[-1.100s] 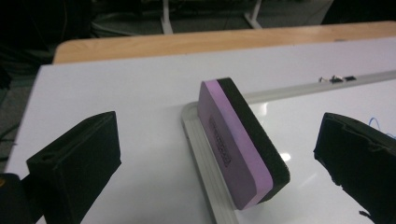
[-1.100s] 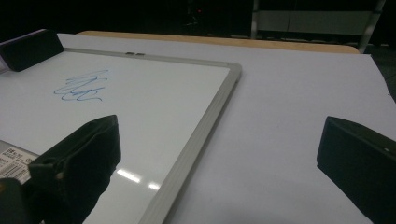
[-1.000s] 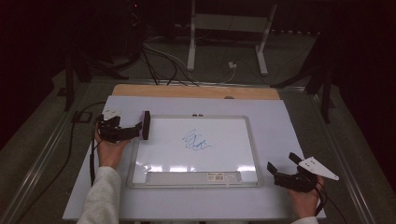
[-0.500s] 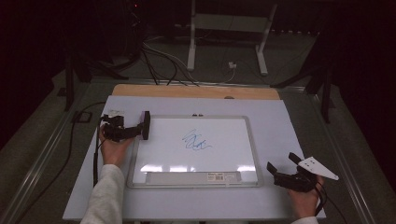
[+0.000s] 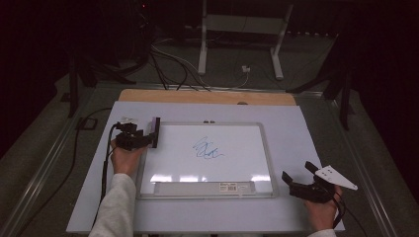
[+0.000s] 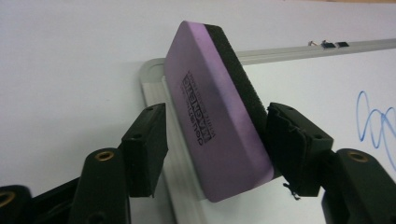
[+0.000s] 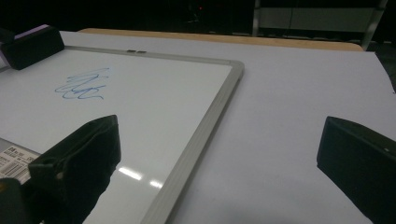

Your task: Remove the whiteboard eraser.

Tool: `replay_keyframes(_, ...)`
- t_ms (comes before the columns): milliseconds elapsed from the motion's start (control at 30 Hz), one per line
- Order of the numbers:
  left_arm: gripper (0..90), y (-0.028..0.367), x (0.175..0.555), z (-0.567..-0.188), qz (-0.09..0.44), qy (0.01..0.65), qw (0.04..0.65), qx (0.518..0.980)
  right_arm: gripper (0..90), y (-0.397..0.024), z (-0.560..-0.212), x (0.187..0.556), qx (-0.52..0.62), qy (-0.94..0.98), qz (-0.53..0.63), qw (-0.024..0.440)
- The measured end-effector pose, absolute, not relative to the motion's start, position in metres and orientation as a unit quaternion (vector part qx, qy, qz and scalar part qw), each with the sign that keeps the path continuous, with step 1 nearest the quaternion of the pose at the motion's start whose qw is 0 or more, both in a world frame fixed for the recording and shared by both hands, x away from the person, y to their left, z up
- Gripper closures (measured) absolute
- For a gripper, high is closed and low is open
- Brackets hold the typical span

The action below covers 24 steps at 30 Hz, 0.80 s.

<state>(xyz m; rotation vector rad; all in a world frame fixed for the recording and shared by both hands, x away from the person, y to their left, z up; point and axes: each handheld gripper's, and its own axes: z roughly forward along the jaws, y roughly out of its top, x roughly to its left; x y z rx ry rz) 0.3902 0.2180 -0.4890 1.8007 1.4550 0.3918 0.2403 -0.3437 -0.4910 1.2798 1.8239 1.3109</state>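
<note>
A whiteboard (image 5: pixel 232 168) lies flat on the white table, with a blue scribble (image 5: pixel 207 148) near its middle. My left gripper (image 5: pixel 148 136) is at the board's upper left corner, shut on a purple eraser (image 5: pixel 155 132) with a black felt face. In the left gripper view the eraser (image 6: pixel 215 107) hangs tilted between the jaws above the board's corner, and the scribble (image 6: pixel 373 121) is off to the right. My right gripper (image 5: pixel 301 180) rests off the board's lower right corner, open with nothing between its jaws. Its own view shows the board's frame (image 7: pixel 205 126) and the scribble (image 7: pixel 81 86).
A barcode label (image 5: pixel 237 186) is stuck on the board's lower rail. A wooden strip (image 5: pixel 207 96) runs along the table's far edge. Beyond it, stand legs (image 5: pixel 202 49) and cables (image 5: pixel 168 64) lie on the dark floor. Bare white table surface (image 5: pixel 301 133) lies right of the board.
The left hand has turned a little and edged slightly right, with the eraser still at the board's upper left corner. The right gripper has not moved.
</note>
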Motion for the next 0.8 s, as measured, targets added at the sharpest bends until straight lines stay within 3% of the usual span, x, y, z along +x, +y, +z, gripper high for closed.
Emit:
replay_keyframes(333,30.9,0.208,0.395,-0.499,0.147,0.591,0.362,0.705,0.0,-0.347,-0.491,0.241,0.482,0.673,0.490,0.273)
replay_keyframes(533,39.3,0.208,0.395,-0.501,0.140,0.590,0.358,0.710,0.0,-0.347,-0.491,0.241,0.482,0.673,0.490,0.272)
replay_keyframes(800,41.1,0.209,0.394,-0.499,0.148,0.585,0.356,0.714,0.0,-0.348,-0.491,0.240,0.483,0.671,0.491,0.275)
